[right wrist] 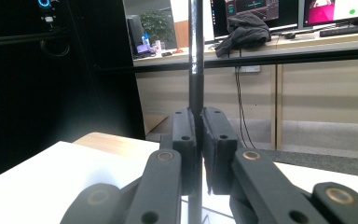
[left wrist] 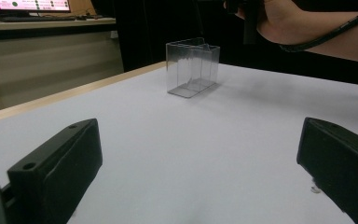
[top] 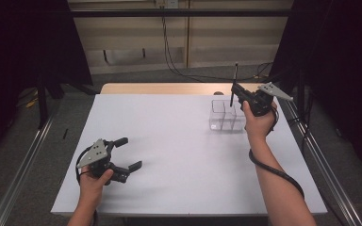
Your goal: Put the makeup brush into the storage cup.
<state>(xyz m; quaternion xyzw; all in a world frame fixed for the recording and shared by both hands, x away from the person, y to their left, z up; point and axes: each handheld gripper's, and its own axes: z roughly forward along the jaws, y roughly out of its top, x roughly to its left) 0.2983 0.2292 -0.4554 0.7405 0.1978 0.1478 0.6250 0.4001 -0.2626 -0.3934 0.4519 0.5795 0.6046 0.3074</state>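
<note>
Nearest to me, at the lower left of the high view, my left gripper (top: 128, 153) rests low over the white table (top: 169, 155) with its jaws spread wide and nothing between them. It sits well apart from the work, so it has no part in the coming move.

Farther off, in the upper right of that view, my right gripper (top: 235, 91) is clamped on a thin black rod (top: 234, 80). In the right gripper view the two jaws pinch the rod (right wrist: 196, 56) tight between them, and it runs straight up the frame, so its long axis stands upright, nearly vertical, one end pointing up and the other down past the jaws.

Just below and beside that gripper stands the clear divided container (top: 226, 115), open at the top. The rod's lower end hangs over its far left compartment, as far as I can judge. The move, I reckon, is a straight drop along the rod's own axis into that compartment.
</note>
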